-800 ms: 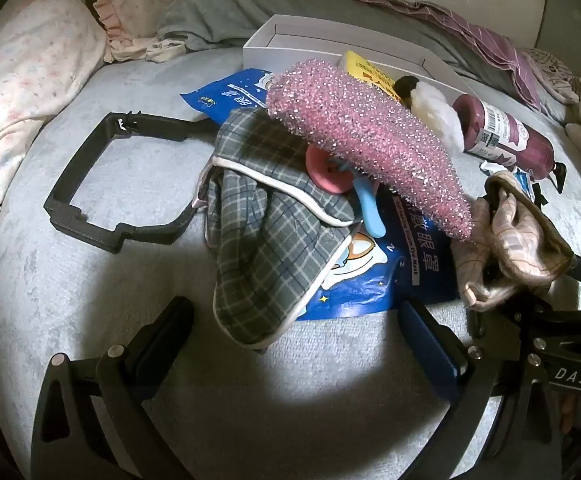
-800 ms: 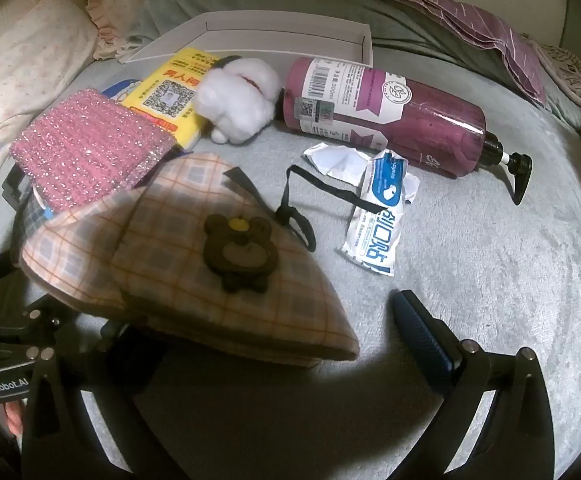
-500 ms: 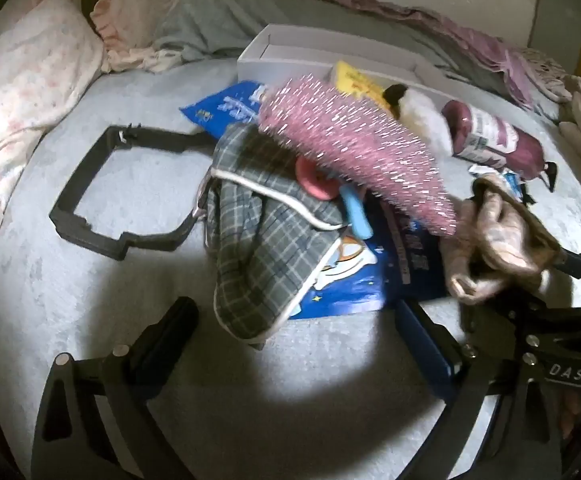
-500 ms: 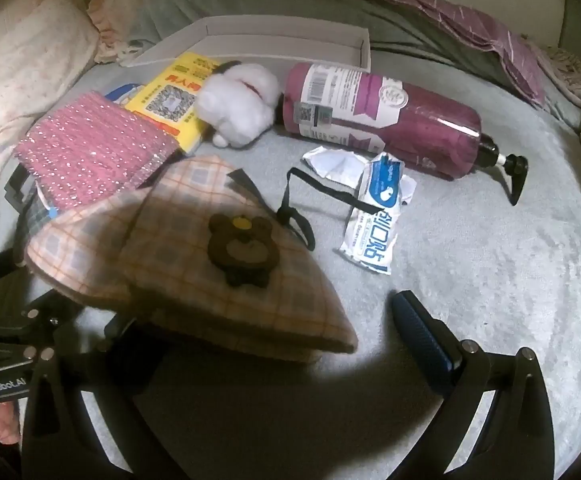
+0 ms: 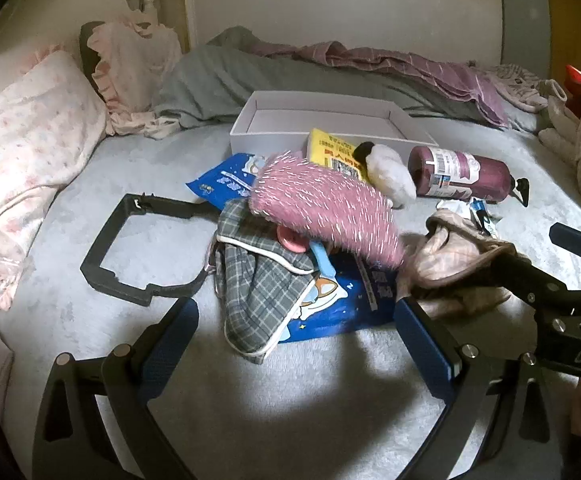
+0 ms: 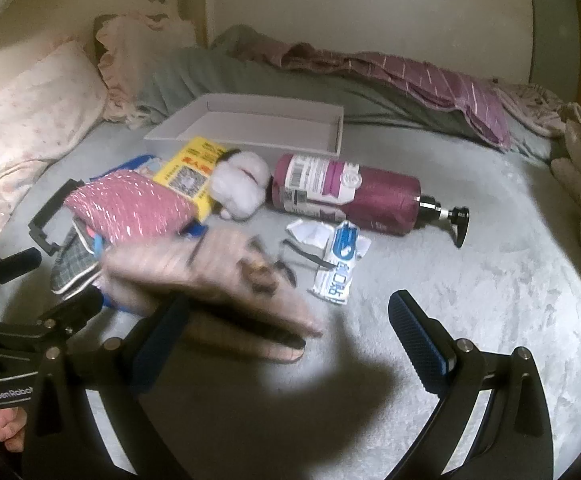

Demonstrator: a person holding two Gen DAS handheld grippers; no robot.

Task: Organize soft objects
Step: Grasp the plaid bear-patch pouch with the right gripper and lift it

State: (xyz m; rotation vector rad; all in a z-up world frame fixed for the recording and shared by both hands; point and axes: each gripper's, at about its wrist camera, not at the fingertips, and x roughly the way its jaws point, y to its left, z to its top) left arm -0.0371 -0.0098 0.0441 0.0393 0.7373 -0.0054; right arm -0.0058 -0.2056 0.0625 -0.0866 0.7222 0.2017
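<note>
On the bed, right hand-held gripper [image 6: 290, 340] jaws spread, plaid cap [image 6: 210, 276] draped over its left finger, not clamped. Left hand-held gripper [image 5: 298, 344] also apart, empty. Cap looks light and floppy; pinch the stiffer brim.

Both pictures are round like a fish's eye, so things bend at the sides and the corners go black. The room is dim. A bright patch of light falls on the grey bed cover [image 5: 322, 380] near the bottom of each view, with dark shadows around it. In the right view the light looks yellow on the wall, and the pink checked cloth [image 6: 210, 280] is smeared and blurry. In the left view the sparkly pink cloth [image 5: 322, 208] shows little white streaks. The back of the room looks soft and fuzzy
</note>
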